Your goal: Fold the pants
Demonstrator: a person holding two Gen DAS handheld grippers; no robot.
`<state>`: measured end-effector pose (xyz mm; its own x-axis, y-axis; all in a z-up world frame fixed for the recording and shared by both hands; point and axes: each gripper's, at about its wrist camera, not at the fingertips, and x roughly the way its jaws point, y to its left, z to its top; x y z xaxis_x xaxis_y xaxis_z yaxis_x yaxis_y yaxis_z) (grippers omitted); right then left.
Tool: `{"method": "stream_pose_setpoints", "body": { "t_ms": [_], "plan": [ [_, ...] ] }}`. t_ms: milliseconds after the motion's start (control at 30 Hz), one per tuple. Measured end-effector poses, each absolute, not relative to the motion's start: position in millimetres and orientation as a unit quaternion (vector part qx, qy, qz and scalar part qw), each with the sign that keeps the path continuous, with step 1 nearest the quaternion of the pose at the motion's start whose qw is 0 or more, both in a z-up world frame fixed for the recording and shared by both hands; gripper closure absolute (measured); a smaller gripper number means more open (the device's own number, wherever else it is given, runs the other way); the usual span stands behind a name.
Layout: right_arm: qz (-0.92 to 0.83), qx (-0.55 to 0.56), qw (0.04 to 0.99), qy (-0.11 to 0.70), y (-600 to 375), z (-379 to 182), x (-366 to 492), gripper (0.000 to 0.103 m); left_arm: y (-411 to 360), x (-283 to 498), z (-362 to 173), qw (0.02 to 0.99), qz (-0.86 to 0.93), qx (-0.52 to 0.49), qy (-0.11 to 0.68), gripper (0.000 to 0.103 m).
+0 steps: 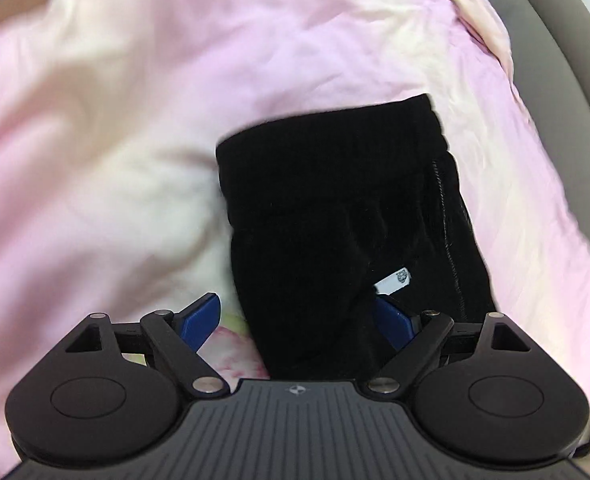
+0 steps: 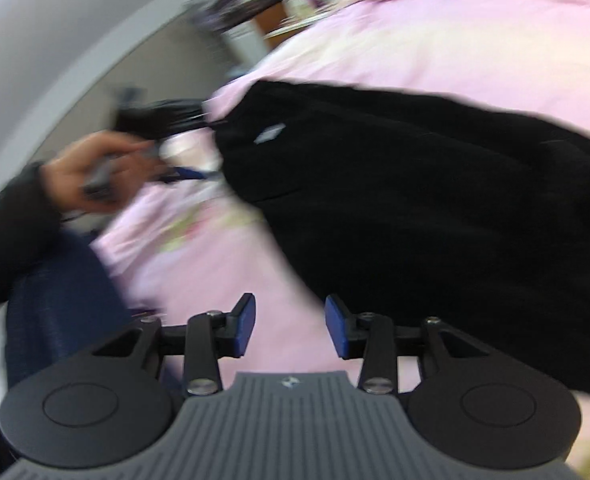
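The black pants [image 1: 335,220] lie folded on the pink bed sheet [image 1: 115,120], with a small white label [image 1: 395,282] near their near end. My left gripper [image 1: 299,316] is open, its blue pads either side of the pants' near edge, and the cloth lies between them. In the right wrist view the pants [image 2: 435,200] spread across the right half, blurred. My right gripper [image 2: 291,320] is open and empty, just left of the pants' near edge. The left gripper [image 2: 167,120] and the hand holding it show at the far left end of the pants.
The pink sheet [image 2: 435,32] covers the bed around the pants, with a floral print near the edge. A grey wall [image 1: 567,40] curves behind the bed. My dark sleeve and blue trousers [image 2: 55,312] are at the lower left. Blurred furniture stands far back.
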<state>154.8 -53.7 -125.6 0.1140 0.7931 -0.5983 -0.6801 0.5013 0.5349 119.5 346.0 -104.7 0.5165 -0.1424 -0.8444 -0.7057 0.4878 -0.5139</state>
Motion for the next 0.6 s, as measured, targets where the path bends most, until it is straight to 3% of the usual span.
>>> {"method": "stream_pose_setpoints", "body": {
  "t_ms": [67,233,333,367,500,600],
  "plan": [
    [0.504,0.047,0.743,0.437,-35,-124,149,0.066,352,125,-120,0.714,0.174,-0.522,0.433,0.003],
    [0.49,0.032,0.761,0.425,0,-134,151,0.064,359,151,-139,0.723,0.175,-0.515,0.425,0.003],
    [0.474,0.024,0.784,0.4,21,-138,153,0.056,362,148,-146,0.726,0.179,-0.529,0.402,0.002],
    [0.462,0.014,0.798,0.387,28,-139,155,0.054,362,150,-146,0.729,0.179,-0.53,0.395,0.005],
    [0.413,0.011,0.836,0.362,55,-145,166,0.055,362,139,-135,0.738,0.179,-0.529,0.38,0.038],
    [0.383,0.01,0.849,0.363,76,-158,175,0.059,357,132,-124,0.75,0.172,-0.53,0.358,0.05]
  ]
}}
